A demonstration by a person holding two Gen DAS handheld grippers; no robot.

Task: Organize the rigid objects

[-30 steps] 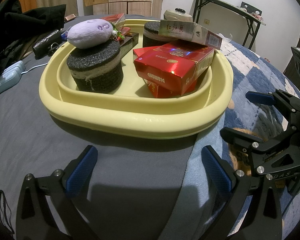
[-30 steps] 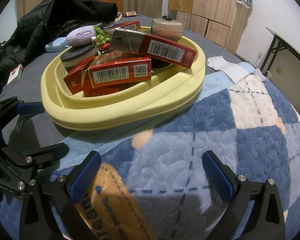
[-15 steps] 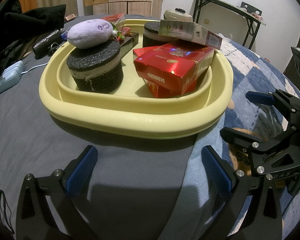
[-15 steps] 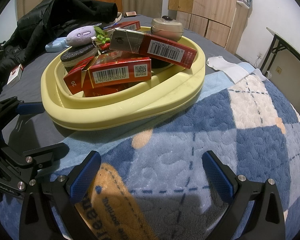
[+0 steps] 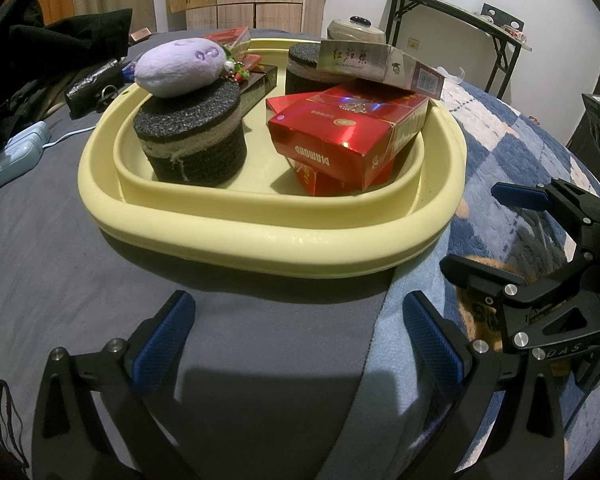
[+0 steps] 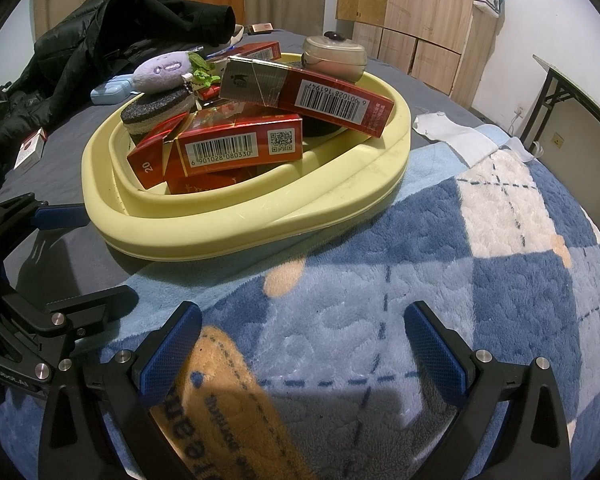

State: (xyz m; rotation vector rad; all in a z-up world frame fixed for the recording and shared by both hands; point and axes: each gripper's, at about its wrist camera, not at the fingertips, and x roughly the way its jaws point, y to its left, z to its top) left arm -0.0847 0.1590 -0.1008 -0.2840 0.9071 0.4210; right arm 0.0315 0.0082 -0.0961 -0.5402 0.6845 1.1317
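Note:
A pale yellow basin (image 5: 260,240) (image 6: 260,224) sits on the bed. In it are red cigarette cartons (image 5: 340,136) (image 6: 236,144), a silver-and-red carton (image 5: 380,62) (image 6: 312,88) lying across the top, two black round foam blocks (image 5: 192,140), and a purple plush toy (image 5: 180,66) (image 6: 162,70) on the nearer block. My left gripper (image 5: 296,340) is open and empty, just in front of the basin. My right gripper (image 6: 300,344) is open and empty over the blanket, to the basin's right; it also shows in the left wrist view (image 5: 512,236).
A blue checked blanket (image 6: 460,264) covers the right of the bed, a grey sheet (image 5: 40,260) the left. A black jacket (image 6: 120,12), a light blue case (image 5: 16,156), a small cigarette pack (image 6: 30,152), a round beige container (image 6: 334,56) and a white cloth (image 6: 452,134) lie around the basin.

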